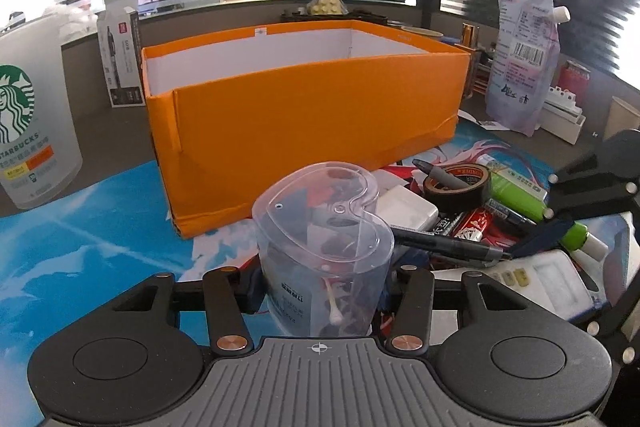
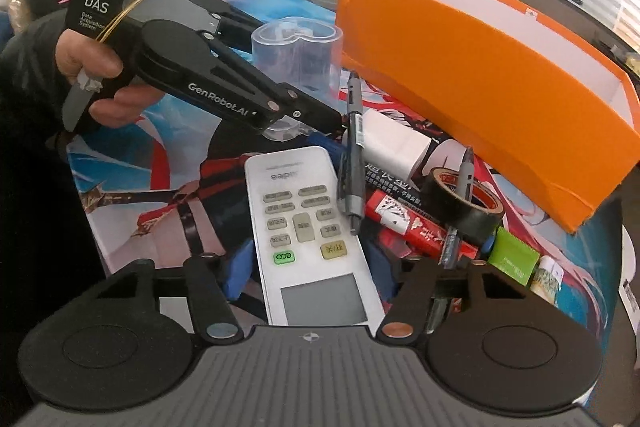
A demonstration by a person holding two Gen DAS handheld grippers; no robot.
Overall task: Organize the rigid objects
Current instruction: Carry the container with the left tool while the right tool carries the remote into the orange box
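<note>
The left tool (image 1: 320, 291) is closed on a clear heart-shaped jar (image 1: 324, 239), its blue pads pressing the jar's lower walls from both sides; the jar stands upright with a few cotton swabs inside. Seen from the right wrist, the jar is lifted clear of the mat, held out in front of the person's left hand (image 2: 90, 83), which grips the handle with the tool angled down and forward.

The orange box (image 1: 304, 115) lies straight ahead of the jar and just beyond it, its near wall facing the left tool and its long axis running across the view. The jar's rim sits lower than the box's top edge in the left view, so the move to drop it in probably needs a lift before going forward. The left hand is clearly the nearer one to the box's open top.

The right tool (image 2: 312, 275) is spread wide, its pads either side of a white remote control (image 2: 308, 227) lying flat on the bench, long axis pointing away toward the box. Whether the pads touch it is unclear. Just right of the remote lie a pen (image 2: 354, 167), a tape roll (image 2: 460, 207) and a red card pack (image 2: 412, 227).
</note>
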